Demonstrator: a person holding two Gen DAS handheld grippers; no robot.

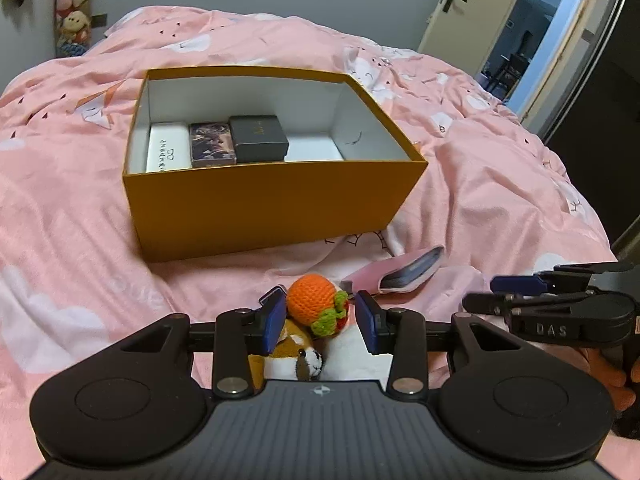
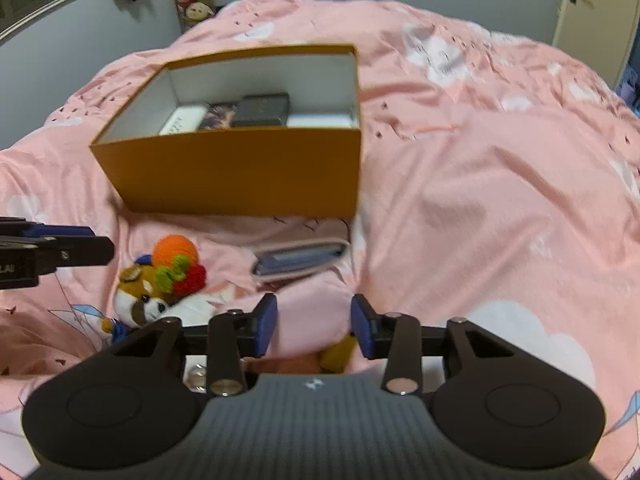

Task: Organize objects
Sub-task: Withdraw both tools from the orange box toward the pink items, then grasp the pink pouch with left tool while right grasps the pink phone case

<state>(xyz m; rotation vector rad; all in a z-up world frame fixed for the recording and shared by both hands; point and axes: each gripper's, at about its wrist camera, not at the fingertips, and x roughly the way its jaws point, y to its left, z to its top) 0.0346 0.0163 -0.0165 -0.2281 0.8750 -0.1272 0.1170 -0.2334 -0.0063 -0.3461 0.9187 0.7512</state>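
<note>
An open orange box (image 1: 264, 208) (image 2: 240, 168) stands on the pink bed and holds a white box (image 1: 168, 152), a purple card box (image 1: 210, 144) and a black box (image 1: 258, 138). A crocheted orange fruit (image 1: 314, 298) (image 2: 176, 252) lies against a plush raccoon (image 1: 298, 354) (image 2: 138, 298). My left gripper (image 1: 320, 320) is open, its pads either side of the fruit, not clamping it. A pink pouch with a dark blue item (image 1: 408, 272) (image 2: 298, 260) lies right of the fruit. My right gripper (image 2: 314, 326) is open and empty over the duvet.
The pink duvet (image 1: 500, 184) is wrinkled and covers the whole bed. Plush toys (image 1: 74, 4) hang on the far wall at left. An open door (image 1: 460, 4) is at the far right. A yellow-brown object (image 2: 338, 356) lies under the right gripper.
</note>
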